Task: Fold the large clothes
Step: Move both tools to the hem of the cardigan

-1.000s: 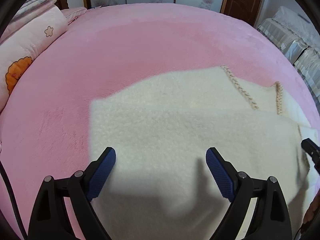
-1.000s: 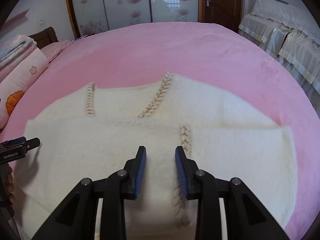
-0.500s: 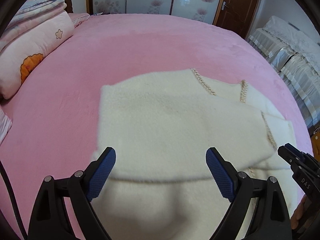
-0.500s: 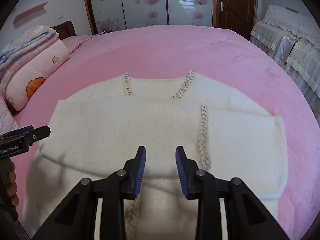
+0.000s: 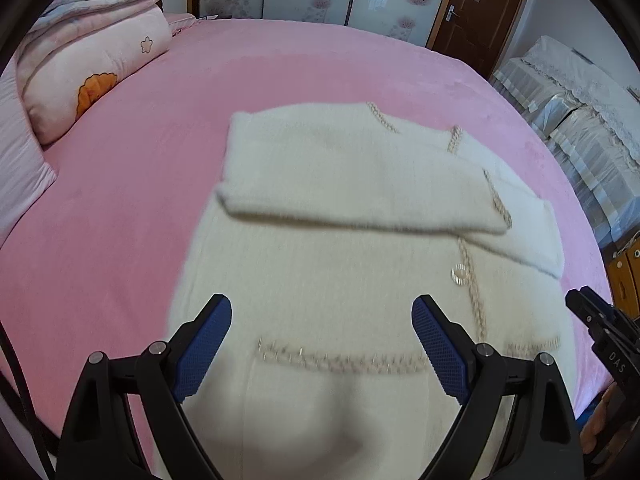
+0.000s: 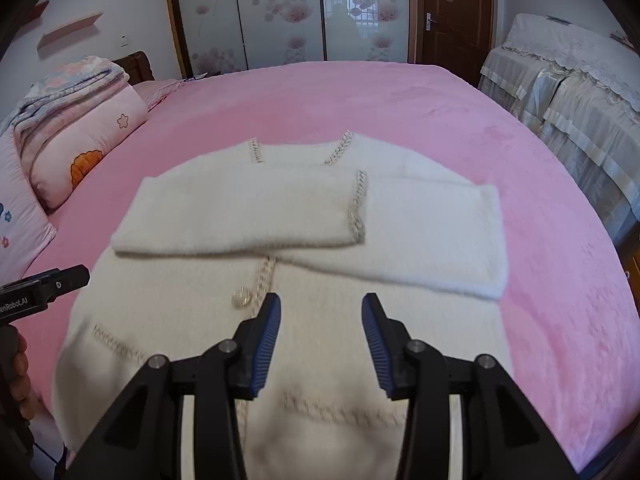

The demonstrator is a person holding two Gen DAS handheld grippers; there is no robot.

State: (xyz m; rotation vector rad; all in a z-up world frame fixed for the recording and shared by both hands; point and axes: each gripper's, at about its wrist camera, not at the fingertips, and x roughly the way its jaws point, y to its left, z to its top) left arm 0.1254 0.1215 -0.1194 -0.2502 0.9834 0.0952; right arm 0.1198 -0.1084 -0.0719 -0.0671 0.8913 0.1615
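Observation:
A cream fluffy cardigan point(image 5: 360, 288) point(image 6: 304, 320) with beige braided trim lies flat on the pink bed point(image 5: 120, 208) point(image 6: 480, 128). Both sleeves are folded across its chest, one over the other point(image 6: 248, 212). A round pale button point(image 6: 241, 299) point(image 5: 459, 272) sits on the front trim. My left gripper point(image 5: 322, 320) hangs wide open above the lower body of the cardigan, nothing between its pads. My right gripper point(image 6: 320, 316) hovers over the cardigan's middle, its jaws opening, with nothing between them. Each gripper shows at the edge of the other's view point(image 5: 600, 332) point(image 6: 44, 286).
A rolled pink quilt with an orange flower point(image 5: 92, 64) point(image 6: 76, 140) and folded bedding lie at the head of the bed on the left. A covered sofa point(image 6: 568, 92) point(image 5: 580, 120) stands along the right. Wardrobe doors point(image 6: 280, 12) and a brown door point(image 6: 456, 8) are behind.
Both grippers have drawn back and risen from the cardigan, so its folded sleeves and lower body now show. The right gripper's jaws have spread wider. The left stays wide open.

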